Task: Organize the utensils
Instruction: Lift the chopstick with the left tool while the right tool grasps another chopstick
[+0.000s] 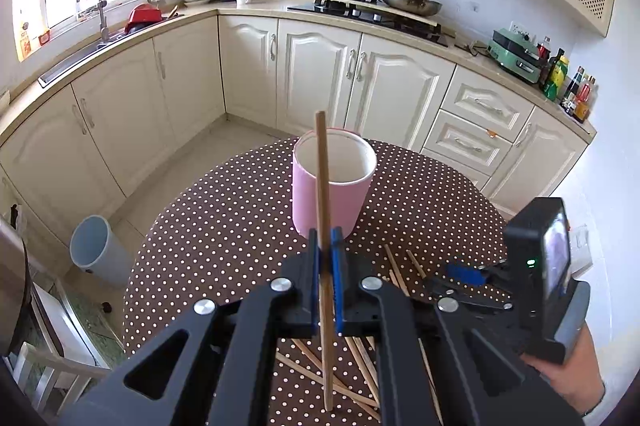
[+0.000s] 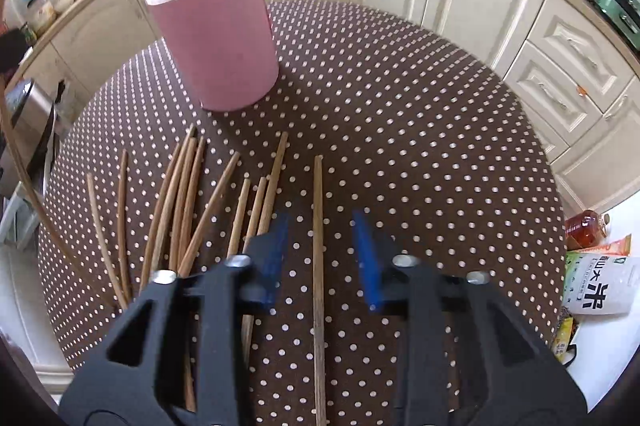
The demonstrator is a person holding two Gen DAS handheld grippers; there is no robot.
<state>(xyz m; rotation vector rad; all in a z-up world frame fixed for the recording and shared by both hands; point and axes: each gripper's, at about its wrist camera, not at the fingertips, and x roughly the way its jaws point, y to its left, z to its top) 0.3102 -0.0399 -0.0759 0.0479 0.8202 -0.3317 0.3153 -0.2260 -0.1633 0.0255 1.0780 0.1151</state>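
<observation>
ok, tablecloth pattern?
Round table's cloth: brown with white polka dots, clearest in the right wrist view.

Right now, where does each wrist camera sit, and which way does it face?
Left wrist: behind the left tool, shut on a wooden chopstick, facing the pink cylindrical holder; the right tool and a hand show.
Right wrist: behind the open right tool, looking down at one loose chopstick.
Shared: holder, brown polka-dot tablecloth, chopstick pile.
</observation>
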